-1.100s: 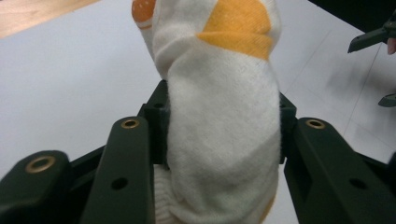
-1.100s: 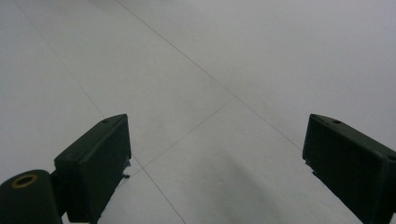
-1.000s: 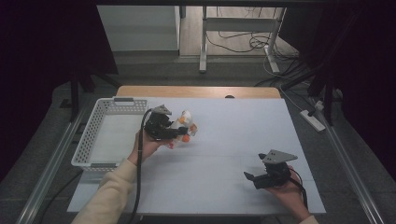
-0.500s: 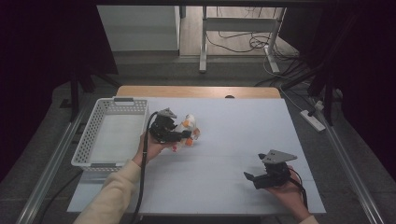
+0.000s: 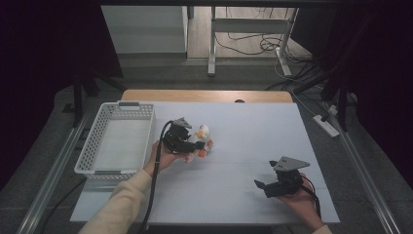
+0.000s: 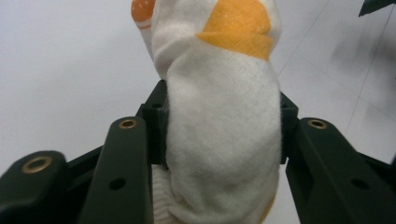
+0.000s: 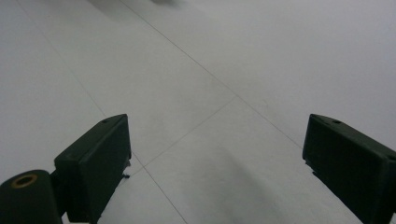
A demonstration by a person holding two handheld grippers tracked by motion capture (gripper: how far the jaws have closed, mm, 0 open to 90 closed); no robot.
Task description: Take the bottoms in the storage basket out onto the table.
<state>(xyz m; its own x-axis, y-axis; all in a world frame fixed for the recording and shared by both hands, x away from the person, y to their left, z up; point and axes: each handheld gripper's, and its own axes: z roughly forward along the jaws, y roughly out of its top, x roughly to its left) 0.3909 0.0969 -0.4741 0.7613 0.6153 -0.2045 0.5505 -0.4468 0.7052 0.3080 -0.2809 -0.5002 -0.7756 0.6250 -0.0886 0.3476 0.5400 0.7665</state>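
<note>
Two grippers over the worktop [image 5: 243, 195]. The left gripper [image 6: 223, 126] is clenched on a bunched white-and-orange sock [image 6: 224, 116], held near the white basket [image 5: 117, 141]; the right gripper [image 7: 215, 154] rests released, well apart. Risk: the soft fabric bulges past the pads, so a loose fold may slip free or snag the basket rim.

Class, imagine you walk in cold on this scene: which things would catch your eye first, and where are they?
First, the white sock with orange patches, pinched in the left gripper near the middle of the white table. Next, the white basket at the table's left edge. Last, the right gripper, jaws wide apart, low at the front right.
</note>
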